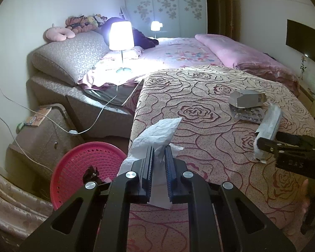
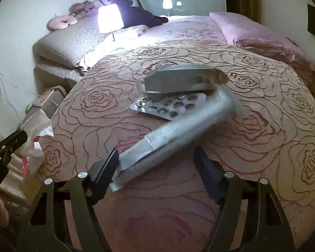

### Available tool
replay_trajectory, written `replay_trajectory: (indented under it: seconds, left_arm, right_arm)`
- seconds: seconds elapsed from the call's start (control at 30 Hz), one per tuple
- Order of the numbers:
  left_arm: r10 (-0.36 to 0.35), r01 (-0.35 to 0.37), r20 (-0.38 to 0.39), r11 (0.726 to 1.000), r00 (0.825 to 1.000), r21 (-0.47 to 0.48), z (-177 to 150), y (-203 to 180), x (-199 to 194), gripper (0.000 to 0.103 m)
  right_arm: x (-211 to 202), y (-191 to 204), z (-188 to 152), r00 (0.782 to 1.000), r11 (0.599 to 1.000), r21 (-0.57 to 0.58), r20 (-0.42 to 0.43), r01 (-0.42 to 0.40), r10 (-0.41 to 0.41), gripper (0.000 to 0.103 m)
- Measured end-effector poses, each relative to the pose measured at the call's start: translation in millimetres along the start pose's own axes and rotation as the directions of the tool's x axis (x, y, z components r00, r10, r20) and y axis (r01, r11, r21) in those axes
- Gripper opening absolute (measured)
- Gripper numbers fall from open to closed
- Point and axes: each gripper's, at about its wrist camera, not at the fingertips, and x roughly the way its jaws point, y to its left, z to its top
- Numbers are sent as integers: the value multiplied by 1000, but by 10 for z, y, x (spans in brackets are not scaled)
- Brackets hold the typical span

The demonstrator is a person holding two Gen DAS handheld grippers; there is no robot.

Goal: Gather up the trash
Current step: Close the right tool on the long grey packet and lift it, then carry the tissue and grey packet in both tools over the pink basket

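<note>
Left gripper (image 1: 158, 157) first: jaws clamped tight on a crumpled white tissue (image 1: 157, 132), held at the near-left edge of the rose-patterned bedspread (image 1: 199, 96), just beside and above the pink plastic basket (image 1: 77, 163) on the floor. Only the left wrist view shows that basket properly, with a dark scrap inside it; the right wrist view catches just a sliver of pink behind the tissue. Over to the right gripper (image 2: 156, 161): its jaws stand partly open around the near end of a long white wrapper (image 2: 174, 132), blurred, and its left finger (image 2: 107, 168) meets the wrapper's edge while the other stands clear. The right view alone shows that gap; from the left view the wrapper merely rises from that gripper's tip. Beyond it, a silver blister pack (image 2: 170, 105) lies flat on the spread with a grey carton (image 2: 178, 79) resting partly on top. Farther back, a lit table lamp (image 1: 121, 35) stands on the bed, with a pink quilt (image 1: 241, 52) on the right.
</note>
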Motion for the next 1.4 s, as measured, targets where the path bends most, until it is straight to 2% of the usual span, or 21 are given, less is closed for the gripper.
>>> replay_trajectory:
  seconds: [0.23,0.3,0.5,0.73,0.9,1.0,1.17,1.4]
  left_arm:
    - [-1,1,3,1000,1000,-3,-1,-9,-23,11]
    - [-4,4,2,1000,1000,1,0,-26,-25,11]
    - [-5,5,3,1000,1000,4,-11,-49,-33,11]
    - [-7,7,1,1000,1000,1,-19,-58,-38,11]
    - [-6,6,-4,1000,1000,-1,-27,-69,-27,11]
    - [-7,7,-3,1000,1000,-1,-29,-42,-18,11]
    - [-5,5,0,1000,1000,1,-30,-43,-8,11]
    - [-4,4,5,1000,1000,4,-17,-39,-23,11]
  right_arm:
    - [-228,-370,-73,998,994,92,11,57,-58,69]
    - [-262,-423,-76,998,992,119,20,51,-53,69]
    - [-186,-258,-9,999,995,97,44,16,-21,72]
    - [61,-91,85,997,996,52,20,74,-75,71]
    - [88,-104,52,994,994,28,20,107,-107,49]
    - [50,-186,32,995,994,49,22,96,-97,40]
    - [-31,-268,-46,997,995,63,24,72,-73,35]
    - [-207,-320,-124,998,997,64,38,49,-52,35]
